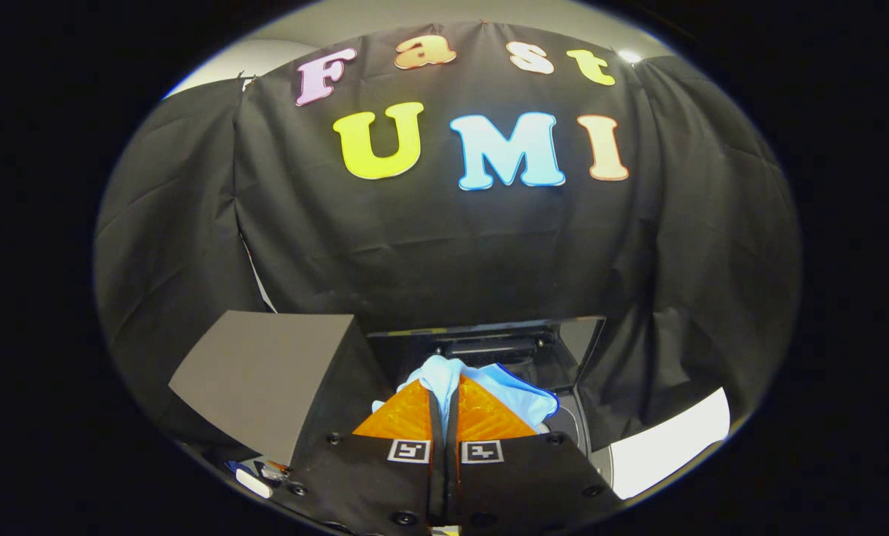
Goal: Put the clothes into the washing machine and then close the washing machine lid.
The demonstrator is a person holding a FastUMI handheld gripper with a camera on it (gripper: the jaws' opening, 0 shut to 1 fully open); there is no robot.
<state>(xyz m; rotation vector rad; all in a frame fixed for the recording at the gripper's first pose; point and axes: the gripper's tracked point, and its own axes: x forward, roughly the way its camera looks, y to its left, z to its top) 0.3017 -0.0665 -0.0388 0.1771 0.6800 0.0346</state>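
Note:
My gripper (444, 387) is shut on a pale blue and white piece of clothing (508, 391), which bunches out above and to the right of the fingertips. Just beyond the fingers is the washing machine (586, 439), its dark lid (504, 346) standing raised at the back. The rim of the round drum opening (567, 424) shows right of the cloth. The cloth hangs above the machine's open top; whether it touches the drum I cannot tell.
A grey box-like block (266, 376) stands left of the machine, close to the left finger. Black cloth wall hangs right behind the machine. A white surface (668, 447) shows at the lower right, small objects (255, 476) at the lower left.

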